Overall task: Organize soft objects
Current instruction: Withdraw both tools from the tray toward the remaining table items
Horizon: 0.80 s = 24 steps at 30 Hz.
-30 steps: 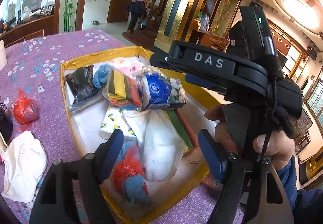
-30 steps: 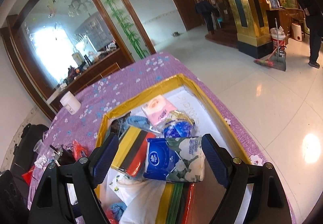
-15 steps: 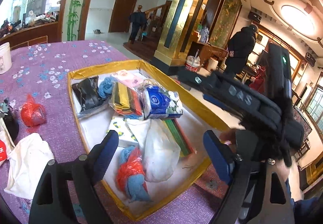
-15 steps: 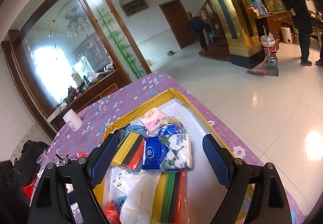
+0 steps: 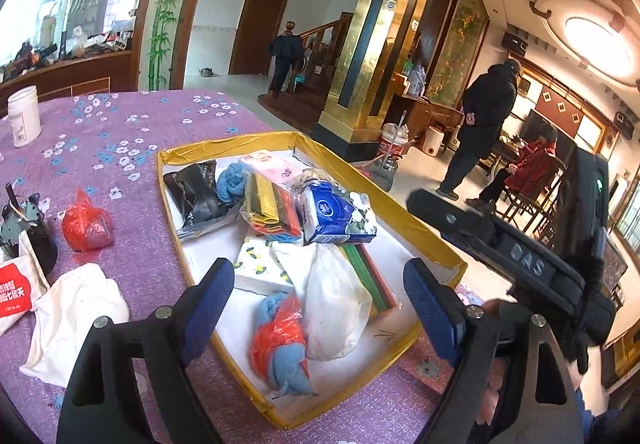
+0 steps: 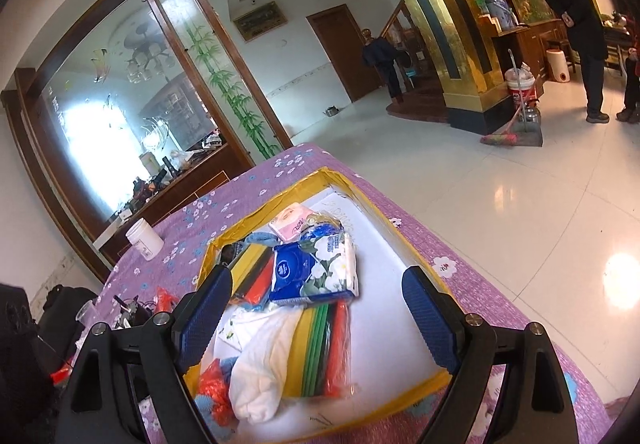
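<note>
Both hand-held grippers spread wide, nothing between: left hand-held gripper (image 5: 318,298), right hand-held gripper (image 6: 316,308), probably scouting. Soft stuff piled in the tray (image 5: 424,228) near the counter's right edge; white cloth (image 5: 68,316) and red bag (image 5: 86,224) left outside.

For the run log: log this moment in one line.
left gripper: open, empty | right gripper: open, empty | tray: filled | white cloth: outside
</note>
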Available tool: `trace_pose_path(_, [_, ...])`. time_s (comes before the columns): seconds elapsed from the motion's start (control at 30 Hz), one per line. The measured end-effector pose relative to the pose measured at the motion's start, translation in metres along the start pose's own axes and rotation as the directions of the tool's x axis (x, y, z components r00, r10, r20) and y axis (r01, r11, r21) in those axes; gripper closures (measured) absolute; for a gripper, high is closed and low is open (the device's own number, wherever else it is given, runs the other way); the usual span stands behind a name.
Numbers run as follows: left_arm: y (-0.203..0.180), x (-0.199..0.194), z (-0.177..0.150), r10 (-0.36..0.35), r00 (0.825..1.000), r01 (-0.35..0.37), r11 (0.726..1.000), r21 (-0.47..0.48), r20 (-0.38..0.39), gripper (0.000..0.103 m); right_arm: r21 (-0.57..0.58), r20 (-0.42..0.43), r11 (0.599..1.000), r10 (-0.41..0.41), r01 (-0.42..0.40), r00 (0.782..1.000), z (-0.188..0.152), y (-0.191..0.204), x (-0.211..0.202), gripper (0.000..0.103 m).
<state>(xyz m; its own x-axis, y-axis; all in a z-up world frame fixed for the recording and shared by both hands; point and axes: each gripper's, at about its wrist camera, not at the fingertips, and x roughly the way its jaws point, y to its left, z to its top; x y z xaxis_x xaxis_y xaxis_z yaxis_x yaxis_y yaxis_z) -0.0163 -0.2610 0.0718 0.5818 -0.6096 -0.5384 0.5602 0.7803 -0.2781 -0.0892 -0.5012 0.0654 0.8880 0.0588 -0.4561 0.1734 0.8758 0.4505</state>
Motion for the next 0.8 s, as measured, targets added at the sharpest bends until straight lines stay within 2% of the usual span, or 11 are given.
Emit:
trace_pose_path(0.23, [0.004, -0.017, 0.003, -0.043, 0.999, 0.042, 0.999, -0.034, -0.012, 0.017, -0.006, 0.005, 1.000, -0.001, 0.001, 1.000, 0.000, 0.004, -0.011, 0.013])
trace_pose_path(0.57, [-0.006, -0.041, -0.005, -0.073, 0.997, 0.073, 0.997, 0.020, -0.015, 0.016, -0.038, 0.003, 0.999, 0.010, -0.010, 1.000, -0.003, 0.022, -0.017, 0.013])
trace_pose_path(0.7, [0.006, -0.054, -0.007, -0.074, 0.997, 0.074, 0.997, -0.008, -0.015, 0.016, -0.052, 0.009, 0.998, 0.022, -0.022, 1.000, -0.005, 0.029, -0.021, 0.013])
trace_pose_path(0.8, [0.026, -0.068, -0.012, -0.044, 0.999, 0.044, 0.998, -0.054, -0.006, 0.016, -0.072, -0.011, 0.996, 0.045, -0.046, 0.999, -0.010, 0.039, -0.018, 0.013])
